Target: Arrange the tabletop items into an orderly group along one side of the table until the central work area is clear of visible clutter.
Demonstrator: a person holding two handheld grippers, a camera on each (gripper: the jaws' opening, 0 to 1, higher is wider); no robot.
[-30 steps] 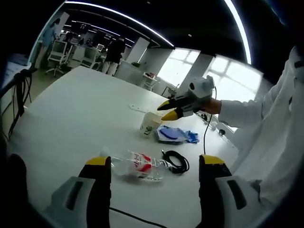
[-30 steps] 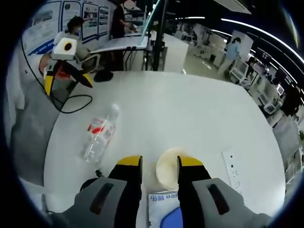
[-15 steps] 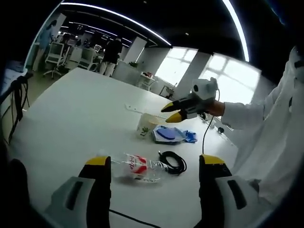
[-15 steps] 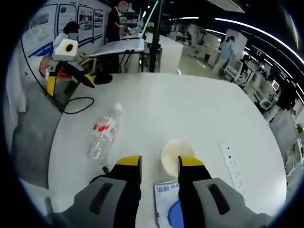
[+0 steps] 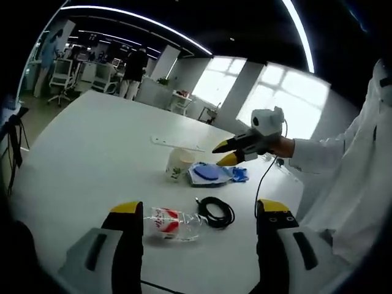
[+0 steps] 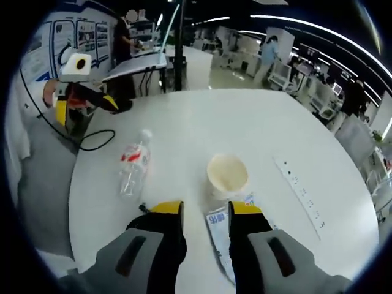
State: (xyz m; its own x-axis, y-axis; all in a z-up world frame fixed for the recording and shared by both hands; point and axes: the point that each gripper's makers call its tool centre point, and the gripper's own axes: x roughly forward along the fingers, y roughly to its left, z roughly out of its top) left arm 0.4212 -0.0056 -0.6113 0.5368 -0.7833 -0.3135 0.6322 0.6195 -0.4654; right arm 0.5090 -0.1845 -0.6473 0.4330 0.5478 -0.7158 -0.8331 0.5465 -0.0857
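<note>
Your left hand-held gripper [image 5: 196, 211] is released, its yellow-tipped jaws spread wide with nothing between them. The crumpled plastic bottle [image 5: 170, 222] lies on its side on the white bench [image 5: 92, 147] just beyond those tips, nearer the left jaw, with the coiled black cable [image 5: 215, 212] just beside it on the right. Farther off stand the paper cup [image 5: 179, 165], upright, and the blue-and-white packet [image 5: 211, 174] touching or nearly touching its right side; a white power strip [image 5: 177, 143] lies behind them.

Your right hand-held gripper [image 6: 205, 211] hangs above the bench, jaws parted by a narrow gap and gripping nothing. In its view the paper cup [image 6: 227, 175] sits just ahead of the tips, the packet [image 6: 222, 236] lies under the right jaw, and the bottle [image 6: 134, 171] lies off to the left, apart from the cup.
</note>
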